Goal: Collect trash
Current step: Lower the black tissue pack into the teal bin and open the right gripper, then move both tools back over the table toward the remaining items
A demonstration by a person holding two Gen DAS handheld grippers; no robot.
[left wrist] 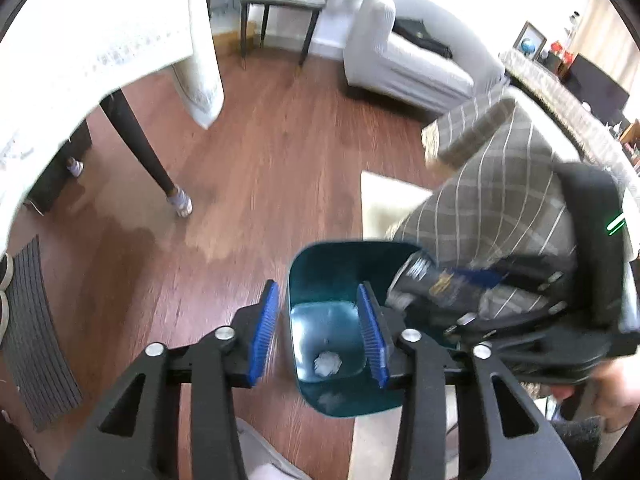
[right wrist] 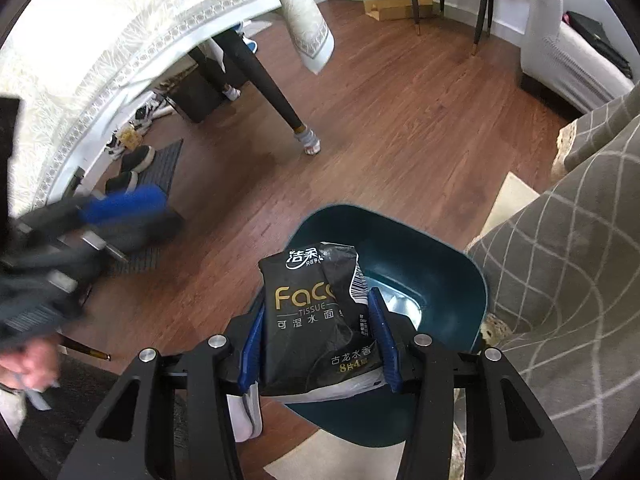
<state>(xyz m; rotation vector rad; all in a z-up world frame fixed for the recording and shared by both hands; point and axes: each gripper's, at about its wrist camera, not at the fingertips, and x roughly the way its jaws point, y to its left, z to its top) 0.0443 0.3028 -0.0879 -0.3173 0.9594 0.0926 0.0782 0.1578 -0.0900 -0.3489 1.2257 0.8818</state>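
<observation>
A dark teal trash bin (left wrist: 320, 264) stands on the wood floor, with a crumpled white paper (left wrist: 327, 363) at its bottom. My left gripper (left wrist: 320, 332) is open and empty, hovering over the bin's near-left rim. My right gripper (right wrist: 318, 340) is shut on a black tissue pack (right wrist: 312, 320) and holds it above the bin (right wrist: 432, 264). In the left wrist view the pack (left wrist: 436, 284) shows over the bin's right rim. The left gripper appears blurred at the left of the right wrist view (right wrist: 120, 204).
A table with a white lace cloth (left wrist: 80, 40) and dark leg (left wrist: 144, 152) stands at left. A grey checked sofa (left wrist: 500, 184) is right of the bin, a cream rug (left wrist: 384, 200) under it. A white armchair (left wrist: 404, 56) and side table (left wrist: 280, 4) are behind. Shoes and mat (right wrist: 140, 168) lie left.
</observation>
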